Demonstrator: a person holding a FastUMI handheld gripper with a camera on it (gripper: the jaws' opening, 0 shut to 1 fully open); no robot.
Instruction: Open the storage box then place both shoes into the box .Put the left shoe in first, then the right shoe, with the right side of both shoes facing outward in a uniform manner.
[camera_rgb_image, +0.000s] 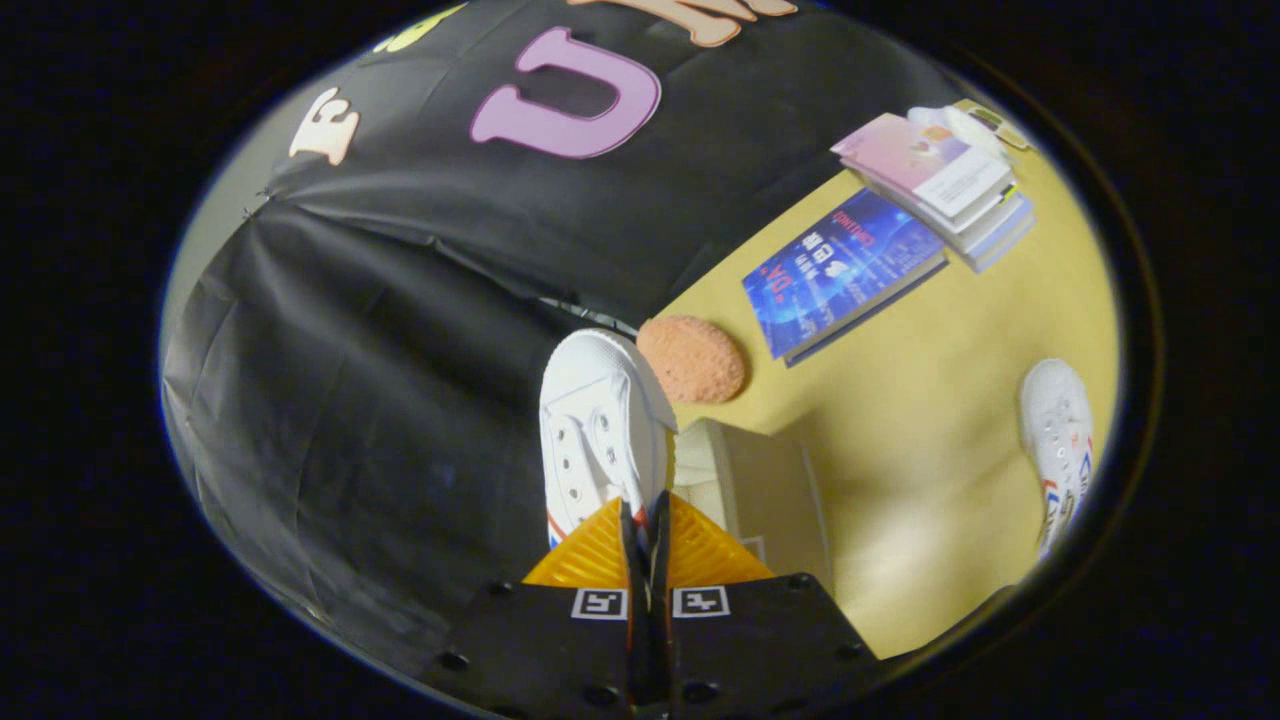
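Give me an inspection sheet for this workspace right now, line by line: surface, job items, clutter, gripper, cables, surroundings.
Surface: yellow table, seen tilted.
Job's things: one white shoe held up at the fingertips, toe pointing away; second white shoe lying on the table, apart. A pale box-like thing sits just beyond the fingers; cannot tell if it is open.
Clutter: round orange pad; blue book; stack of books.
Gripper: gripper fingers nearly together, pinching the held shoe's edge.
Cables: a thin dark cable along the cloth.
Surroundings: black cloth wall.
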